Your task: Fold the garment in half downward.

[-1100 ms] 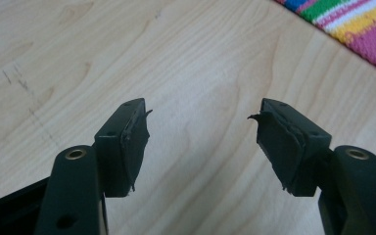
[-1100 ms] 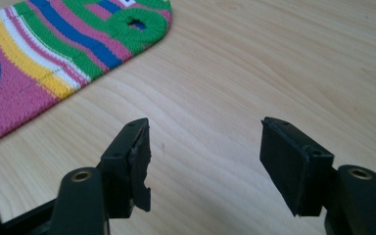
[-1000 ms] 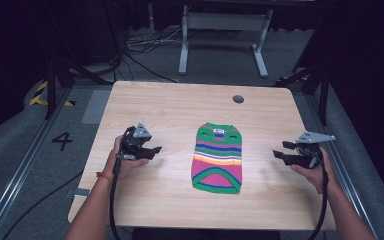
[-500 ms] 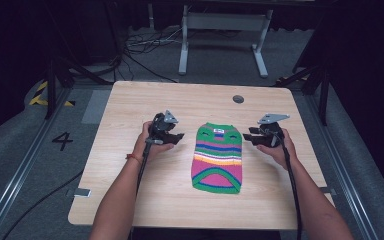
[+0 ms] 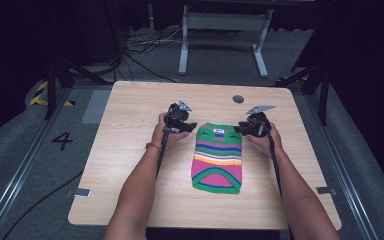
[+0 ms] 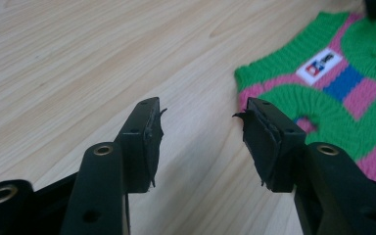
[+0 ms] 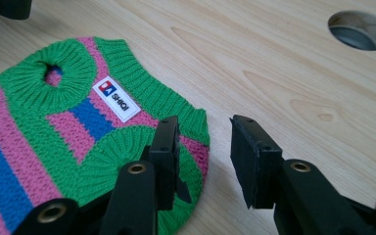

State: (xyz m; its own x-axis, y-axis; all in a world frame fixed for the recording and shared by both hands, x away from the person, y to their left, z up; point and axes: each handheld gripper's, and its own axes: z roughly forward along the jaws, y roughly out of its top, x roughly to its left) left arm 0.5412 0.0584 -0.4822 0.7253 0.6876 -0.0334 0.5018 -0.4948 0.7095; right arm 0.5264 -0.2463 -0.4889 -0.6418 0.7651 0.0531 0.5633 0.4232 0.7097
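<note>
Sweater flat at desk centre. Step: approach for grasp. Left tongs at its 10 o'clock corner, right tongs at 2 o'clock; both apart, just been closing, nothing between. Next: lower onto shoulders, pinch.

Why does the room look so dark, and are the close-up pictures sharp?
High view: light falls on the table, the surroundings stay nearly black. Left gripper view: the sweater is soft, the fingers sharper. Right gripper view: the sweater's label reads clearly, no glare.

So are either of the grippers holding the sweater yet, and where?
Nothing held. The left gripper and right gripper stand open at the top corners of the sweater, their jaws having just been closing.
</note>
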